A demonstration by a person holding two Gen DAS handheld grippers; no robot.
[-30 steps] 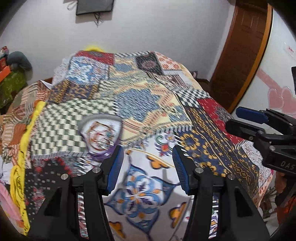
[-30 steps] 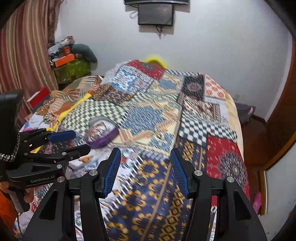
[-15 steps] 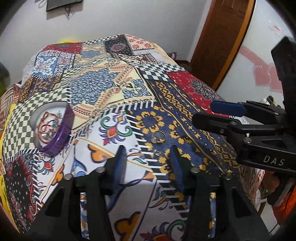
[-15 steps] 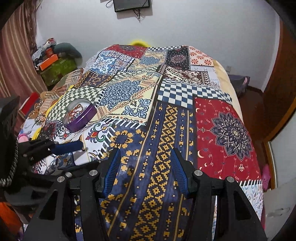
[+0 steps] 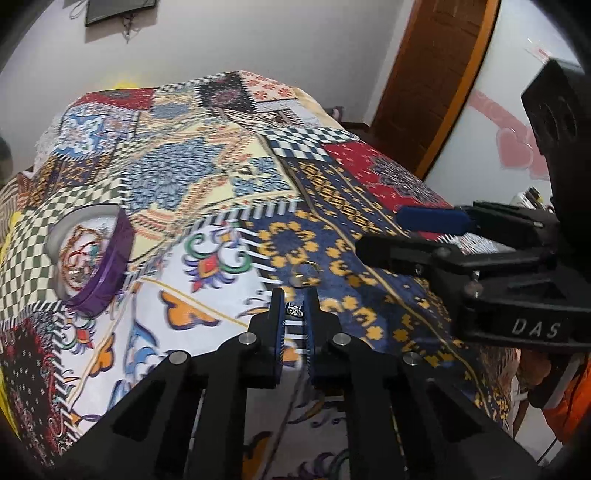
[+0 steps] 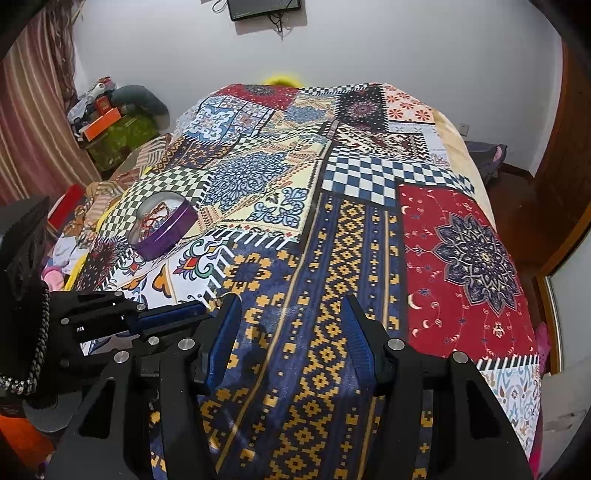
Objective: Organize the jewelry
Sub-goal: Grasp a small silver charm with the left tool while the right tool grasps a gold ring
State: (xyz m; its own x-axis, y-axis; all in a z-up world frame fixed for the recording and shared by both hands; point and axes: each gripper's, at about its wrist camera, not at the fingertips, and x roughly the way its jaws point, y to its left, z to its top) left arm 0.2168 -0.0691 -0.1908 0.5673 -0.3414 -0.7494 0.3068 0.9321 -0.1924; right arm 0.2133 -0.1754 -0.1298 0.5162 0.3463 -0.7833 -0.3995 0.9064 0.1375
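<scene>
My left gripper (image 5: pixel 294 308) is nearly closed on a small silver jewelry piece (image 5: pixel 294 310) lying on the patterned bedspread (image 5: pixel 207 173). A gold ring (image 5: pixel 306 273) lies on the blue-and-yellow patch just beyond the fingertips. A round purple jewelry tin (image 5: pixel 92 254) holding several pieces sits to the left; it also shows in the right wrist view (image 6: pixel 162 225). My right gripper (image 6: pixel 291 328) is open and empty above the blue-and-yellow patch, and it shows at the right of the left wrist view (image 5: pixel 406 236).
The bedspread (image 6: pixel 369 177) covers the whole bed. A wooden door (image 5: pixel 436 74) stands at the right. Clutter and a green box (image 6: pixel 118 133) sit at the bed's far left corner. A screen (image 6: pixel 264 7) hangs on the wall.
My left gripper moved forward and right to the small silver piece and its jaws closed in on it. The right gripper stayed open and shifted little.
</scene>
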